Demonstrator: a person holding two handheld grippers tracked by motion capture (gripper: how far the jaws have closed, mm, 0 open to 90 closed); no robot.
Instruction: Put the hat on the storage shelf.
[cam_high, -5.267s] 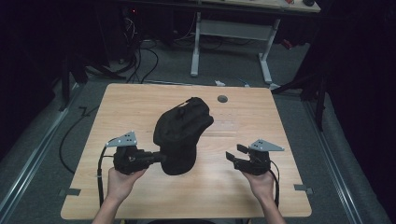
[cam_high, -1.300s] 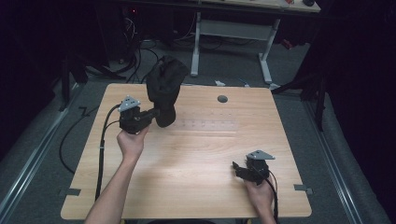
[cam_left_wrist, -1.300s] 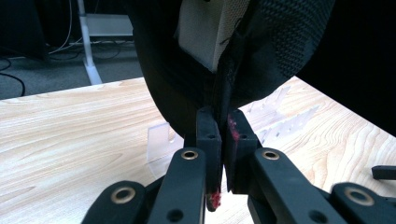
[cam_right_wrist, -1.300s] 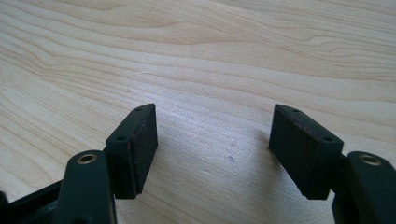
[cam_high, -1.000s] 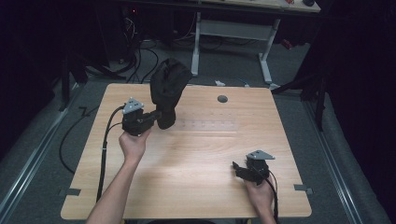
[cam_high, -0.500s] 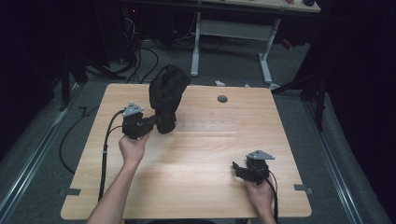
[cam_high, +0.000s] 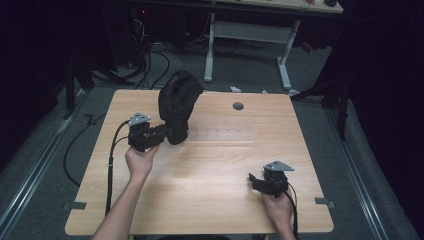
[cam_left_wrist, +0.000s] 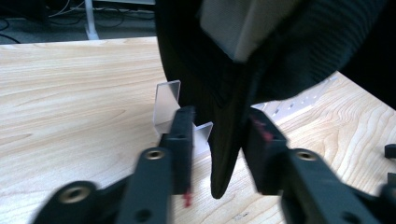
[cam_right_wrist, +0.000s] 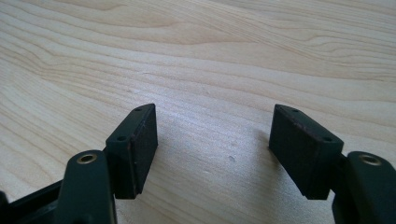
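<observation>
A black knit cap-like item (cam_high: 177, 102) stands upright at the far left of the wooden table (cam_high: 225, 170). In the left gripper view its fabric (cam_left_wrist: 224, 93) drapes over a clear plastic stand (cam_left_wrist: 166, 102), with a pale lining showing at the top. My left gripper (cam_high: 167, 132) is at its lower edge. Its jaws have just been opening, and a fold of the fabric hangs loose between them (cam_left_wrist: 219, 140). My right gripper (cam_high: 252, 181) rests open near the front right, with bare wood between its pads (cam_right_wrist: 212, 140).
A round dark grommet (cam_high: 238, 106) sits near the table's far edge, and a faint printed strip (cam_high: 225, 134) runs across the middle. Cables lie on the floor at the left. A second desk's white legs (cam_high: 210, 45) stand beyond the table.
The left hand has brought the black item down from a raised tilt to stand on the table, and its jaws have parted. The right hand has stayed where it was.
</observation>
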